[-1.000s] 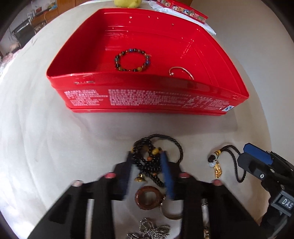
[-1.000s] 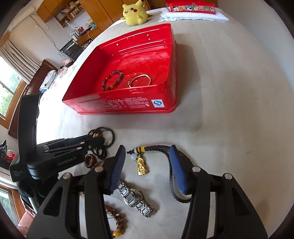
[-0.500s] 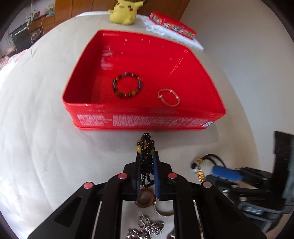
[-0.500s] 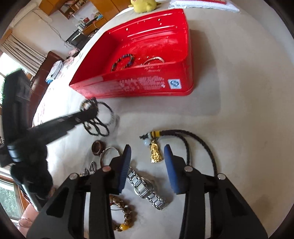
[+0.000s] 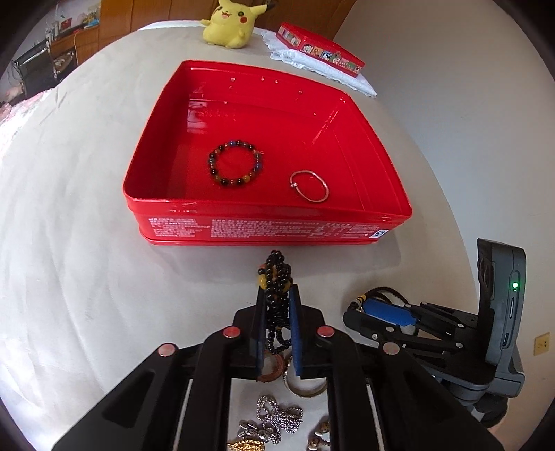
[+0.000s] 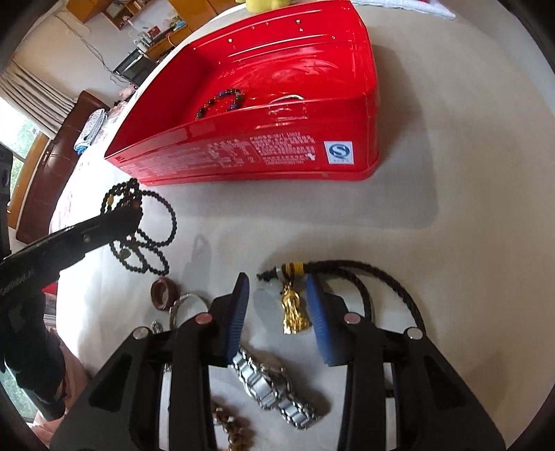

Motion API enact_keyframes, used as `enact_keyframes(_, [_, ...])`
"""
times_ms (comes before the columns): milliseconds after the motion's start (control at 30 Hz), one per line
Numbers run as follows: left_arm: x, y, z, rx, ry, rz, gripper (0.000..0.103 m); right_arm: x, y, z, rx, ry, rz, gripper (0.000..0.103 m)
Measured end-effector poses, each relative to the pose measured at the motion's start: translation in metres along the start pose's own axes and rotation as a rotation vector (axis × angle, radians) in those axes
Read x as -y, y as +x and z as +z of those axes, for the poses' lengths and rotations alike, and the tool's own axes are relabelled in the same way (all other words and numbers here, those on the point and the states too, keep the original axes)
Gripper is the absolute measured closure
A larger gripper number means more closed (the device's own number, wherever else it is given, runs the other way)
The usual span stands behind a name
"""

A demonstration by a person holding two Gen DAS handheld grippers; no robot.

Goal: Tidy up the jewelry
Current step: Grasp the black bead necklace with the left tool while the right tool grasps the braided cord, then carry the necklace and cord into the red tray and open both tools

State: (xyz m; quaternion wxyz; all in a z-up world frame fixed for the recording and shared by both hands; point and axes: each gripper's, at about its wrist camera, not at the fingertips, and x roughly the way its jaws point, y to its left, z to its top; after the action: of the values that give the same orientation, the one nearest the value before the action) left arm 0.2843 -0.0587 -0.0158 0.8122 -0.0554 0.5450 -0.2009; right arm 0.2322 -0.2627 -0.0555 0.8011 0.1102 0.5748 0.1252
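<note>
Two pieces, a multicoloured bead bracelet (image 5: 235, 163) and a thin silver bangle (image 5: 309, 185), lie in the open red tin box (image 5: 263, 227); the left gripper (image 5: 277, 314), clamped on a long black bead necklace (image 5: 275, 274), holds it short of the box, while the right gripper (image 6: 277, 312) hangs wide around a gold pendant on a braided black cord (image 6: 294, 307), with a steel-link watch (image 6: 274, 388) and other pieces left on the table (image 6: 451, 243).

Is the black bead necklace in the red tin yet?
Out. The black bead necklace hangs pinched in the left gripper, short of the red tin.

Beaded bracelet (image 5: 234, 163) left of bangle (image 5: 309, 185) in tin (image 5: 270, 225), plush toy (image 5: 230, 21) behind
</note>
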Motion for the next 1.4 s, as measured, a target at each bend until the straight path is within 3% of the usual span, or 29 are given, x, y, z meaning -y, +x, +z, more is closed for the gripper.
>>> enact_keyframes(200, [-0.003,0.004,0.0,-0.021,-0.011,0.008,0.091,0.001,0.001,0.001,0.024,-0.009,-0.046,0.086])
enact_keyframes(533, [-0.007,0.002,0.002,-0.009,-0.025,0.016,0.091,0.019,-0.031,0.001,0.08,0.059,0.059,0.087])
enact_keyframes(1000, [-0.004,-0.024,0.0,0.039,-0.017,-0.02,0.091,0.023,-0.09,-0.006,0.208,0.061,0.118,0.087])
enact_keyframes(1200, [-0.004,-0.045,0.001,0.084,-0.01,-0.032,0.091,0.014,-0.113,-0.002,0.242,0.033,0.125,0.087])
enact_keyframes(1400, [-0.004,-0.064,0.017,0.13,-0.006,-0.031,0.091,-0.005,-0.135,0.027,0.283,-0.016,0.092,0.087])
